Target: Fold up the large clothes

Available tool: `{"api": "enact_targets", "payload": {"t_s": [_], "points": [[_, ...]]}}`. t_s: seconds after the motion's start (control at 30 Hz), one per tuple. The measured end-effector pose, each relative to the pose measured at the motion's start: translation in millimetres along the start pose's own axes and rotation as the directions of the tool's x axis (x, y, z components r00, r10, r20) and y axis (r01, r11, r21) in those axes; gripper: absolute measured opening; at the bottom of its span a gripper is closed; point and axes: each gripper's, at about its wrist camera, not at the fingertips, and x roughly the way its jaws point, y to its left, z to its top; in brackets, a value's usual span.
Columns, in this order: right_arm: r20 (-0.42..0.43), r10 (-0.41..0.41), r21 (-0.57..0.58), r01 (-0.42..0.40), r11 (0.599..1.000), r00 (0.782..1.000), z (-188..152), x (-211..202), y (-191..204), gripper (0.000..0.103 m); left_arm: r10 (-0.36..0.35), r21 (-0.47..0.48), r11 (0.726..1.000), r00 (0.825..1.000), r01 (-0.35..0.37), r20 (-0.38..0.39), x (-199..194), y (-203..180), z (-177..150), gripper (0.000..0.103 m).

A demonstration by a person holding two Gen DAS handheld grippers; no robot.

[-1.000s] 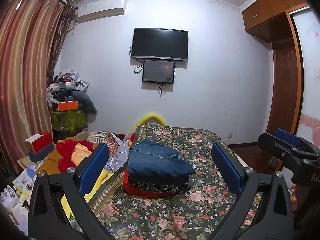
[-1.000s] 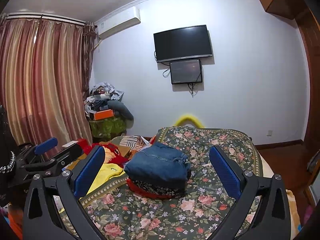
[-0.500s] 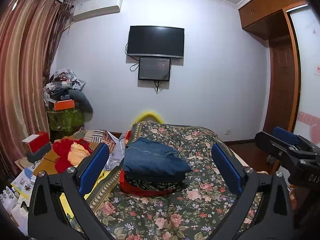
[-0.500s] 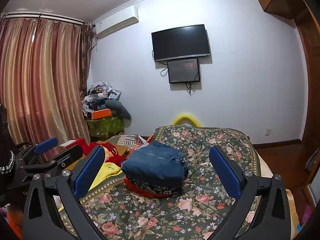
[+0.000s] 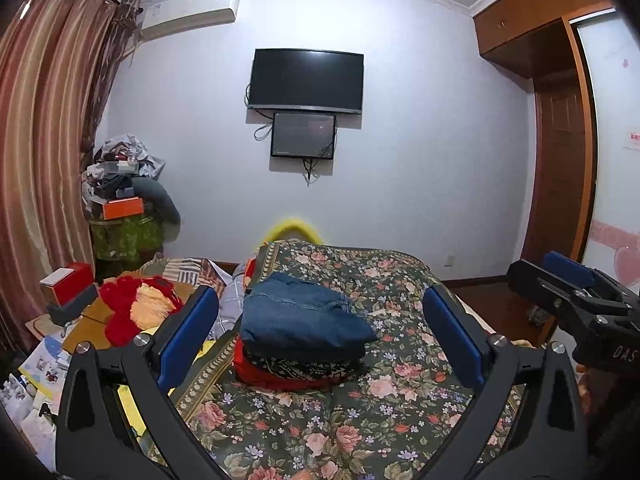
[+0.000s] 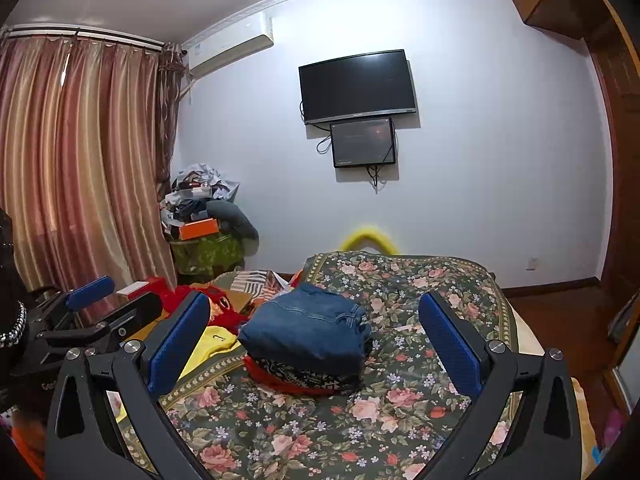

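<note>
Folded blue jeans (image 5: pixel 300 318) lie on top of a stack with a patterned dark garment (image 5: pixel 296 368) and a red one (image 5: pixel 276 378), on a bed with a dark floral cover (image 5: pixel 384 408). The jeans (image 6: pixel 304 330) and the cover (image 6: pixel 400 400) also show in the right wrist view. My left gripper (image 5: pixel 320 326) is open and empty, held above the bed in front of the stack. My right gripper (image 6: pixel 314 330) is open and empty, beside the left. The right gripper shows at the left wrist view's right edge (image 5: pixel 580 300); the left gripper shows at the right wrist view's left edge (image 6: pixel 92 320).
Left of the bed lie a red and yellow plush (image 5: pixel 136 312), a yellow cloth (image 6: pixel 208 344), striped fabric (image 5: pixel 188 270) and boxes (image 5: pixel 66 288). A cluttered pile (image 5: pixel 120 200) stands by the curtain (image 5: pixel 40 160). A TV (image 5: pixel 306 80) hangs on the far wall; a wardrobe (image 5: pixel 560 140) stands right.
Both grippers have tilted slightly upward and drawn back, so the stack and bed sit lower in view. Both stay open. The clothes have not moved.
</note>
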Motion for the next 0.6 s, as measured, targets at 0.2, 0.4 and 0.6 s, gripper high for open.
{"api": "enact_targets", "payload": {"t_s": [0.2, 0.4, 0.6], "points": [[0.001, -0.005, 0.0, 0.005, 1.0, 1.0, 1.4, 0.4, -1.3, 0.103, -0.003, -0.006, 1.0, 1.0, 0.003, -0.006, 1.6, 0.0, 0.0, 0.103], [0.001, -0.011, 0.002, 0.011, 1.0, 1.0, 3.2, 1.6, -1.1, 0.103, 0.002, -0.008, 1.0, 1.0, -0.002, 0.0, 0.1, -0.6, -1.2, 0.103], [0.002, -0.013, 0.0, 0.013, 1.0, 1.0, 2.9, 1.4, -1.4, 0.103, -0.001, -0.022, 1.0, 1.0, 0.001, 0.004, -1.9, 0.6, -0.6, 0.103]]}}
